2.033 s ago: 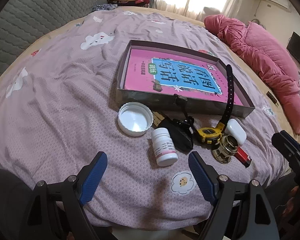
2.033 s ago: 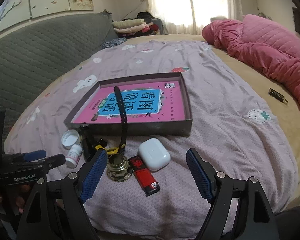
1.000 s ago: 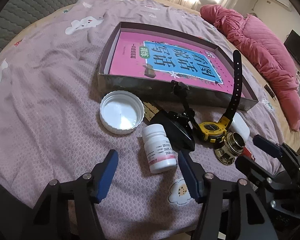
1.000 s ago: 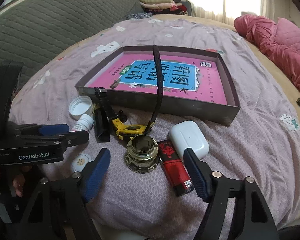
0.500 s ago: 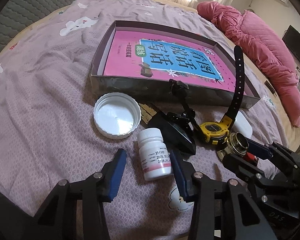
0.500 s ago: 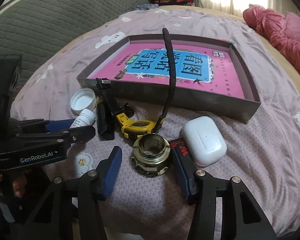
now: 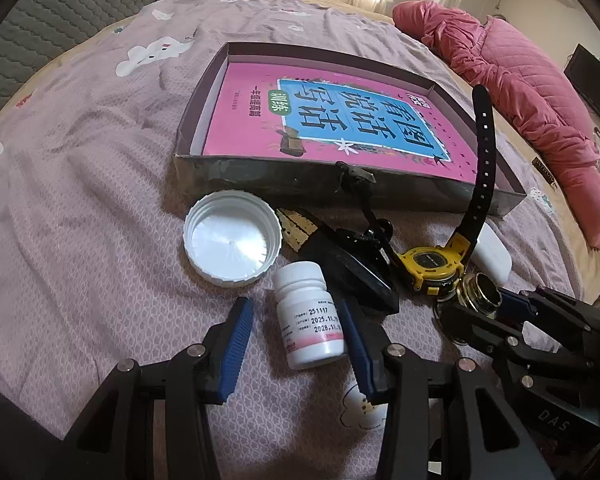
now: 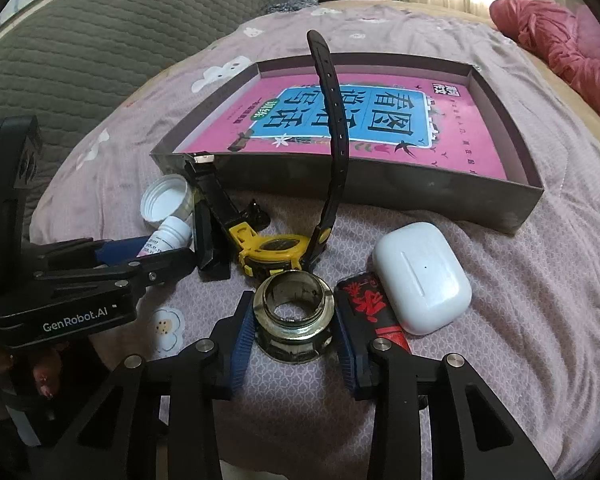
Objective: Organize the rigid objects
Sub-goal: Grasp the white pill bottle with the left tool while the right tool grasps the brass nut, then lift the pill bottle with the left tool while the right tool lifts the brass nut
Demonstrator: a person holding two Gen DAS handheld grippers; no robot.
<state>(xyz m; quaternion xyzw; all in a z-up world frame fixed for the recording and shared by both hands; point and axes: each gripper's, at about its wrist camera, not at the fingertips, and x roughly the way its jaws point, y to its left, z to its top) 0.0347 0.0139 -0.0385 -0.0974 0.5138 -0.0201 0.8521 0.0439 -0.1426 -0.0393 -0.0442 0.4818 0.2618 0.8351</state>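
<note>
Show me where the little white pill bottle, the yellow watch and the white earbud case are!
Small white plastic pill bottle (image 7: 309,316), left wrist view, on its printed label.
Yellow wristwatch with black strap (image 8: 278,249), right wrist view, on its dial.
Rounded white earbud case (image 8: 422,275), right wrist view, on its lid.

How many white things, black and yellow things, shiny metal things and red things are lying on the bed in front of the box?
White: 3, the pill bottle, the round cap, the earbud case
Black and yellow: 1, the watch
Shiny metal: 1, the metal ring
Red: 1, the lighter
Total: 6
</note>
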